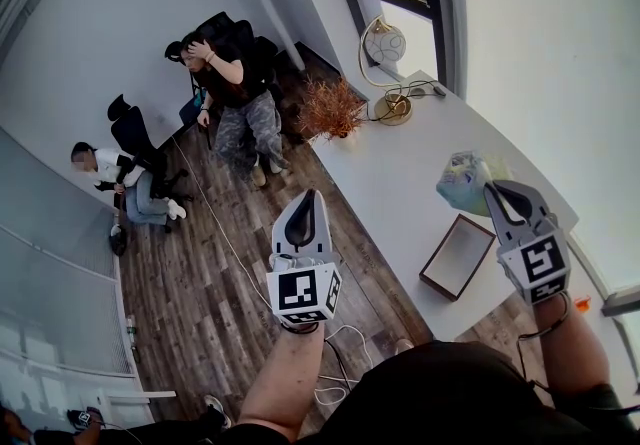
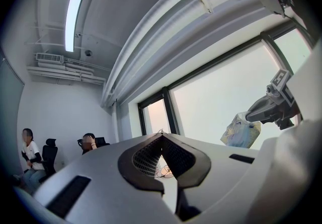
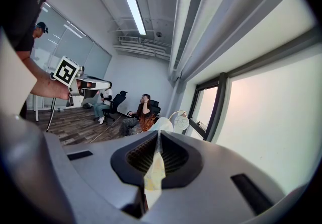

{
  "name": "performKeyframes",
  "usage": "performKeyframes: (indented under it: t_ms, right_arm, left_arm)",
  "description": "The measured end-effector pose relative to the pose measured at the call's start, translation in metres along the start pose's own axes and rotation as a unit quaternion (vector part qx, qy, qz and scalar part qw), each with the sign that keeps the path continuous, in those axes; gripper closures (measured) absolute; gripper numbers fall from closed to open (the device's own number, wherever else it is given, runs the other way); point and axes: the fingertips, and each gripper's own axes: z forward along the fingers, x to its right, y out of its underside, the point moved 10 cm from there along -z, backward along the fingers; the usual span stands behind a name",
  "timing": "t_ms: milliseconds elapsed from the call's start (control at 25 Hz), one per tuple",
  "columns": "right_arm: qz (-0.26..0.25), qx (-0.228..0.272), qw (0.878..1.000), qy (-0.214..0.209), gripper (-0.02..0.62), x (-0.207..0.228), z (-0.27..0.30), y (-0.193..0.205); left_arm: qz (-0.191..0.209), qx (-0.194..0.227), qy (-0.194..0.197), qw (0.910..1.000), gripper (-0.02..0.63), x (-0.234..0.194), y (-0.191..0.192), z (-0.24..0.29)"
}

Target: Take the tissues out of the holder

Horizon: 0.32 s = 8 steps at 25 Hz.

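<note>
A pale, patterned tissue pack [image 1: 462,178] hangs in the air above the white table [image 1: 390,183], with my right gripper [image 1: 492,189] shut on its edge. In the right gripper view the pack's thin edge [image 3: 153,172] is pinched between the closed jaws of that gripper [image 3: 159,133]. The holder, a shallow brown-rimmed tray [image 1: 441,246], lies on the table just below and looks empty. My left gripper [image 1: 313,195] is held over the floor, left of the table, jaws together with nothing in them. From the left gripper [image 2: 162,136] I see the tissue pack [image 2: 240,131] held at the right.
A gold desk lamp [image 1: 388,53] and its cable stand at the table's far end, with a dried plant [image 1: 328,108] beside it. One person stands [image 1: 235,93] and another sits [image 1: 125,178] on the wood floor beyond. White cables [image 1: 335,378] lie by my feet.
</note>
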Motion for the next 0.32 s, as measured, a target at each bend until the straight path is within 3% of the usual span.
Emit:
performKeyframes:
  t_ms: [320]
  right_arm:
    - [-0.003,0.007,1.000,-0.001,0.586,-0.0003,0.0065,-0.0040]
  left_arm:
    - [0.003,0.004,0.000,1.0000,0.601,-0.0048,-0.0005,0.0042]
